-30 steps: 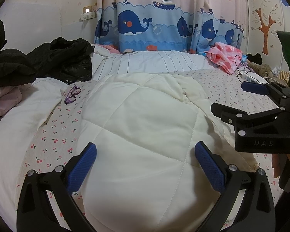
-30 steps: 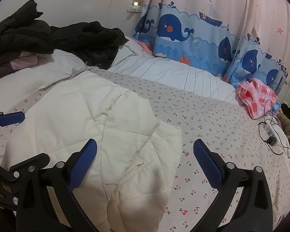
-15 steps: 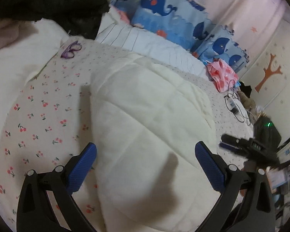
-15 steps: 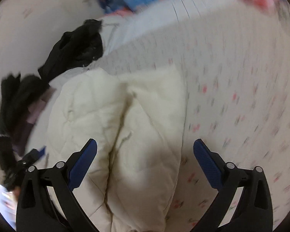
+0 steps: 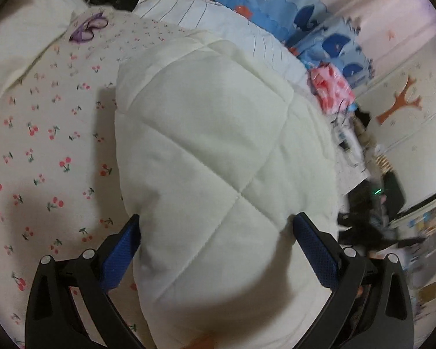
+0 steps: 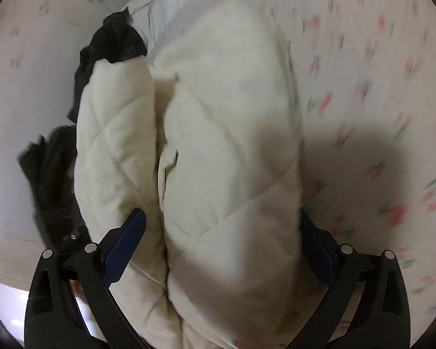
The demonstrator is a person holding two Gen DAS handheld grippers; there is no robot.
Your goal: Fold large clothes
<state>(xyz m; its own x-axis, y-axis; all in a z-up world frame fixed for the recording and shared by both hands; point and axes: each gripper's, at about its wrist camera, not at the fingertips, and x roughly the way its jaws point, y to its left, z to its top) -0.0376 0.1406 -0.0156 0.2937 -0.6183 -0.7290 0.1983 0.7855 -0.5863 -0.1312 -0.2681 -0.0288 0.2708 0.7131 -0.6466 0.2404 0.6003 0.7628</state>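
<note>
quilted cream jacket bulges between both wide-spread grippers

the cream jacket point(image 5: 212, 151) is a thick, puffy garment, stitched in a diamond quilt pattern with soft rounded edges. it lies folded into a bundle on the bed sheet point(image 5: 37, 151), a pale cloth printed with small red cherries. in the right wrist view the bundle shows two padded lobes side by side with a deep crease between them.

the left gripper point(image 5: 218, 250) has its jaws spread wide, and the jacket swells up between the two blue ribbed pads point(image 5: 315, 250); the fabric touches both pads, but they are not clenched on it. the right gripper point(image 6: 221, 247) is likewise released, with one lobe of the jacket filling the gap between its pads and the left pad sitting at the crease.

a heap of black clothes point(image 6: 113, 46) lies past the jacket's far end. one pair of purple glasses point(image 5: 88, 27) rests on the sheet. a whale-print curtain point(image 5: 311, 20) hangs behind, beside a crumpled pink checked cloth point(image 5: 332, 87).
</note>
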